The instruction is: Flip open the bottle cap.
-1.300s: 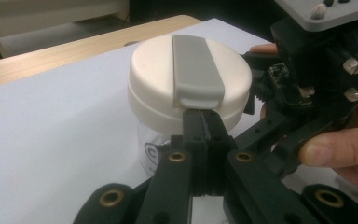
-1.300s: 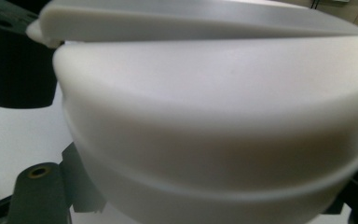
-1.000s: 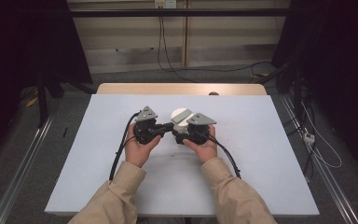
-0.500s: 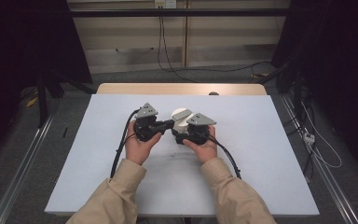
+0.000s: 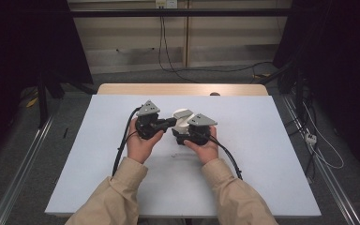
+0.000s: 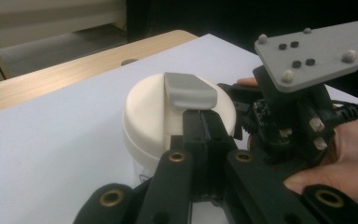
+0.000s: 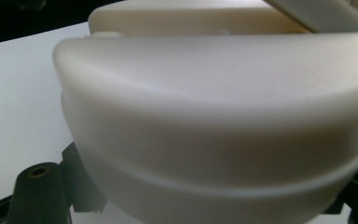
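1. Left hand-held gripper [image 6: 200,128]: its black jaws are drawn together with no gap showing between them. Their tips lie on the top of the cream round plastic jar lid [image 6: 168,109], just under the near end of the lid's grey raised bar handle [image 6: 189,89]. Whether they pinch anything cannot be told.
2. Right hand-held gripper [image 5: 183,137]: in the right gripper view its jaws stand wide, one on either side of the cream round plastic jar [image 7: 214,116], whose wall sits between them. The pad contact is hidden, so a firm grip cannot be confirmed.
3. The right hand-held gripper's grey three-cornered plate [image 6: 314,56] stands just beside the jar in the left gripper view. A hand [image 6: 340,158] holds the body below it.
4. In the high view both hands [image 5: 143,143] meet at the jar near the middle of the pale blue-white worktop [image 5: 262,140]. Tan sleeves [image 5: 112,197] enter from the bottom edge.
5. A black cable [image 5: 122,150] trails from the left hand-held gripper across the worktop towards the person.
6. The jar stands upright on the worktop with its lid on. A bare strip of wooden table edge [image 5: 183,89] lies beyond the far side of the worktop sheet.
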A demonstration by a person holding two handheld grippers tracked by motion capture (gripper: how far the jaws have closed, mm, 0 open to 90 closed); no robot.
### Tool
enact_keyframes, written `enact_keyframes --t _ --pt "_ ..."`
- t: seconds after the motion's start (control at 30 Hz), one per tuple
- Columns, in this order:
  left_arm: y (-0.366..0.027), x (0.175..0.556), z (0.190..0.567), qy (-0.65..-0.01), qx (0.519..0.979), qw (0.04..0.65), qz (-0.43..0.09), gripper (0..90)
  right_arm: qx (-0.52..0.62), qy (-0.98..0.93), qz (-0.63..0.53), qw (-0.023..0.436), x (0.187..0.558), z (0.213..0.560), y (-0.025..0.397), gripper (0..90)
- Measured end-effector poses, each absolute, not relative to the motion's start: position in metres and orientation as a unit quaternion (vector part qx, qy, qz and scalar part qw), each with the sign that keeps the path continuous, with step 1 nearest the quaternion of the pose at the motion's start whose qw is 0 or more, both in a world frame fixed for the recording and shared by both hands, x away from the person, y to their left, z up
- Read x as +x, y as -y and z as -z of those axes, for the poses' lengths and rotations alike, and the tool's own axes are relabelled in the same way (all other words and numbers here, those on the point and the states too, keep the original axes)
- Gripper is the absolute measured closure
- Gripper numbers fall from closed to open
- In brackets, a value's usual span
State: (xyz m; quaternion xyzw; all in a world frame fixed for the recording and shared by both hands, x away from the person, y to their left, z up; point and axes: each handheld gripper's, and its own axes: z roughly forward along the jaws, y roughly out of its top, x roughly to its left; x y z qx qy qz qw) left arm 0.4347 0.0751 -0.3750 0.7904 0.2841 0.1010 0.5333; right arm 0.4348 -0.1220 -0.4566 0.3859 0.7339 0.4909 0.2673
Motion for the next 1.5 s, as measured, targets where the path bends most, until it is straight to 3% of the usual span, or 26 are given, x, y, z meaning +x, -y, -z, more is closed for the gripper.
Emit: enact_keyframes --t 1.5 --pt "-0.052 0.453 0.356 -0.277 0.792 0.532 -0.112 90.0 0.385 -0.734 -0.49 0.269 0.435 0.458 0.121 18.9"
